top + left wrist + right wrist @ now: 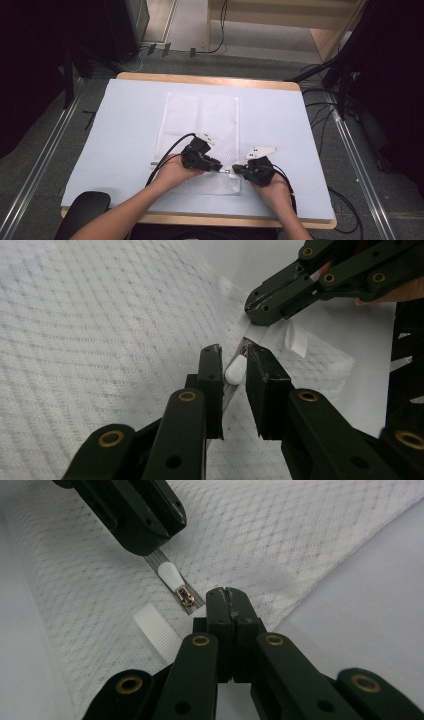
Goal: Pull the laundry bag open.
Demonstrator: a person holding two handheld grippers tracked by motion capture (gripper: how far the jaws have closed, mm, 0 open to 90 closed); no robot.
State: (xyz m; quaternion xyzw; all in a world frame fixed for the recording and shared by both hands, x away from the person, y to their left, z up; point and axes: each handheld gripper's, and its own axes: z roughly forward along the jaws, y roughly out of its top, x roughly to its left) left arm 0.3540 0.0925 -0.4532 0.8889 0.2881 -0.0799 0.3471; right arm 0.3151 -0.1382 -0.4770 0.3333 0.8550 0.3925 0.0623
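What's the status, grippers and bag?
Left gripper open around white zipper pull. Right gripper shut on mesh bag edge near the zipper end. Nothing obstructing.

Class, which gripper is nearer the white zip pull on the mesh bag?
Left. The left gripper has its open jaws either side of the zip pull; the right gripper, shut on the bag's edge, sits just beside it.

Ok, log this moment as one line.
scene: mesh bag flat on table | left gripper: open, fingers around zipper pull | right gripper: shut on bag edge beside zipper
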